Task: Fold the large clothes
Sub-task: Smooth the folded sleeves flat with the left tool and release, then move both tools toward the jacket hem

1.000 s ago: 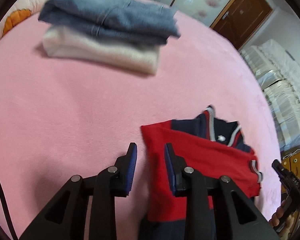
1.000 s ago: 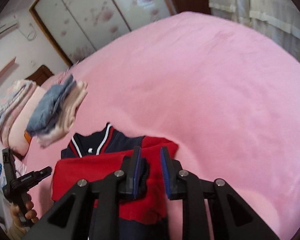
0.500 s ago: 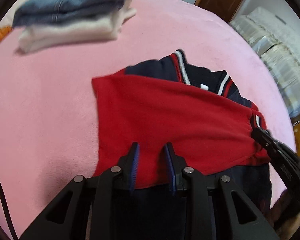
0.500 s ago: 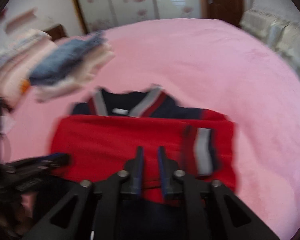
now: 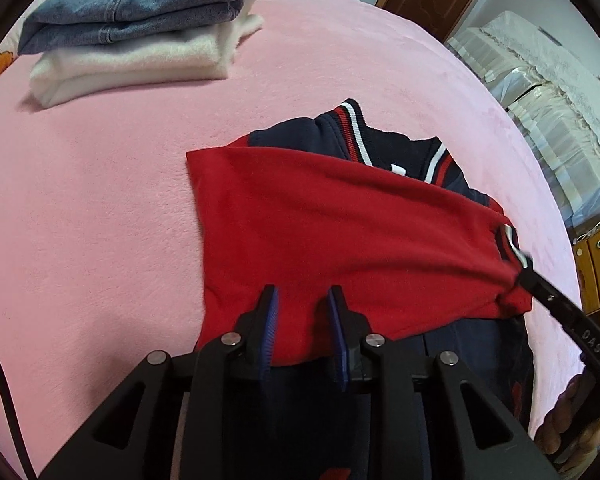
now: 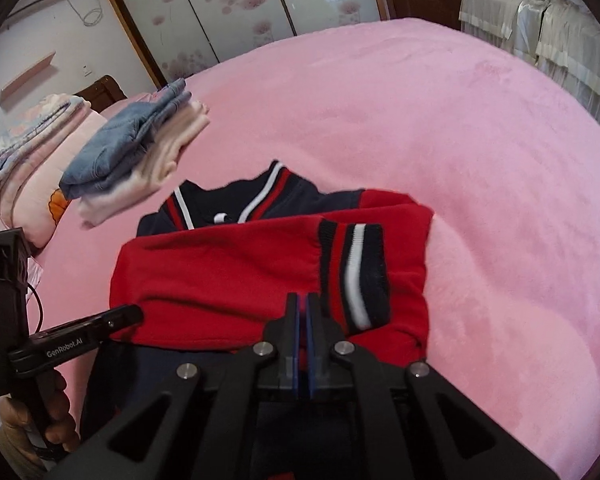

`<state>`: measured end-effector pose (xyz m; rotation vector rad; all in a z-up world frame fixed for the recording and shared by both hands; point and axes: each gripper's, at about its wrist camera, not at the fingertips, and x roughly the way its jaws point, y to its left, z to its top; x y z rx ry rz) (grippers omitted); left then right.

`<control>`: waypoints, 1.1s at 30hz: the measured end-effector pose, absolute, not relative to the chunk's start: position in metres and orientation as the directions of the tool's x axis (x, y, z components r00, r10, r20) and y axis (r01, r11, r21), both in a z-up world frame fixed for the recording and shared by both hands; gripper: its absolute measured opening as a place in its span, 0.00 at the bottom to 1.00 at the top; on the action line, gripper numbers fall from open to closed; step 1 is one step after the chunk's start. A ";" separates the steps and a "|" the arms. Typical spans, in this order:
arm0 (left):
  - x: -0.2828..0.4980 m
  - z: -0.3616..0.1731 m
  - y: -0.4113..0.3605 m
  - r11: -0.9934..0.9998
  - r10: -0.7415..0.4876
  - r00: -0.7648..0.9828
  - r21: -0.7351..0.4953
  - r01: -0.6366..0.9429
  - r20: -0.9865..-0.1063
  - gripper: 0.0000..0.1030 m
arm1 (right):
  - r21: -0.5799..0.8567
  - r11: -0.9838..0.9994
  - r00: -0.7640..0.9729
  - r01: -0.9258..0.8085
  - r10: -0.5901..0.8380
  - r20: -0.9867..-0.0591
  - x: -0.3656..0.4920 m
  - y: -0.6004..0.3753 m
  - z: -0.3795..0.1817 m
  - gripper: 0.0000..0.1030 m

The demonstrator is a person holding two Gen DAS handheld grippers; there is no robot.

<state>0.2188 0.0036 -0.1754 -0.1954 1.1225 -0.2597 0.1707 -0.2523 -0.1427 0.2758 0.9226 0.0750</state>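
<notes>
**Sleeves crossed, body fold still to come**

The red-and-navy fleece jacket with striped collar (image 5: pixel 340 240) lies on the pink plush bed (image 5: pixel 100 220), both red sleeves laid across its chest. The right gripper (image 6: pixel 303 300) has its fingers closed on the sleeve fabric beside the striped cuff (image 6: pixel 354 272). The left gripper (image 5: pixel 302 300) has its fingers part-open around the red sleeve's lower edge; whether they pinch it I cannot tell. Next, probably: let go, take the hem, and fold the body upward toward the collar.
</notes>
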 end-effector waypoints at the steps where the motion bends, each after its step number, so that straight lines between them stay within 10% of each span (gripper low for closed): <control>1: 0.218 -0.173 0.003 0.955 -0.297 0.407 -0.278 0.106 -0.864 0.28 | 0.265 0.963 0.609 0.053 0.179 -0.773 0.168 -0.252 -0.139 0.03; 6: 0.196 -0.144 0.005 0.970 -0.242 0.456 -0.223 0.097 -0.856 0.64 | 0.289 0.955 0.605 0.066 0.193 -0.773 0.152 -0.253 -0.127 0.03; 13: 0.162 -0.105 0.016 0.974 -0.225 0.473 -0.204 0.097 -0.852 0.66 | 0.295 0.950 0.620 0.101 0.172 -0.766 0.120 -0.255 -0.108 0.31; 33: 0.043 -0.022 0.028 0.976 -0.218 0.583 -0.171 0.136 -0.782 0.67 | 0.267 0.963 0.738 0.023 0.164 -0.654 0.018 -0.237 -0.023 0.41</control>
